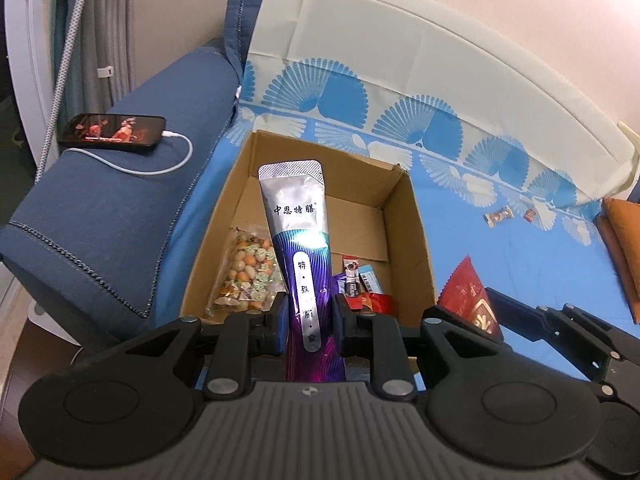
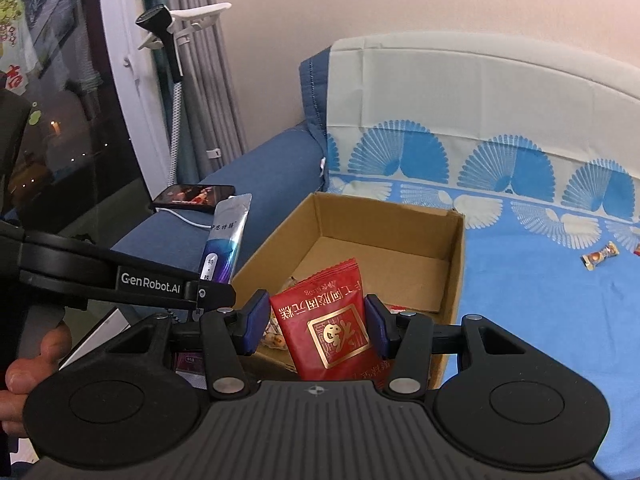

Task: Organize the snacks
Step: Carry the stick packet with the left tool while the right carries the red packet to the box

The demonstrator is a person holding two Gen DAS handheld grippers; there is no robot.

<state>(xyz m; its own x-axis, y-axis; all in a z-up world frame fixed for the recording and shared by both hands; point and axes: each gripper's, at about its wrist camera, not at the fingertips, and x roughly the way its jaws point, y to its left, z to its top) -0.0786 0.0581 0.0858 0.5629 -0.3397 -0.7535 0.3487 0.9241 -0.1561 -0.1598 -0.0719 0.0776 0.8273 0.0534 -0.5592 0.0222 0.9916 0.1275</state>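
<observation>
Cardboard box (image 1: 416,240) sits open on the blue fan-print sheet (image 1: 500,248), against a dark blue sofa arm (image 1: 100,216) on its left. One phone (image 1: 114,130) lies on that arm, a white cable (image 1: 160,168) plugged in.

Left gripper (image 1: 308,320): jaws narrow, clamped on one tall silver-purple pouch (image 1: 298,220), upright over the box's near edge. Right gripper (image 2: 316,320): jaws about half wide, pressing one red packet (image 2: 332,320), also at the near edge.

In the box: one bag of mixed nuts (image 1: 248,272) at left, a few small wrapped snacks (image 1: 360,284) near right. Two loose candies (image 1: 498,216) lie far right on the sheet.
</observation>
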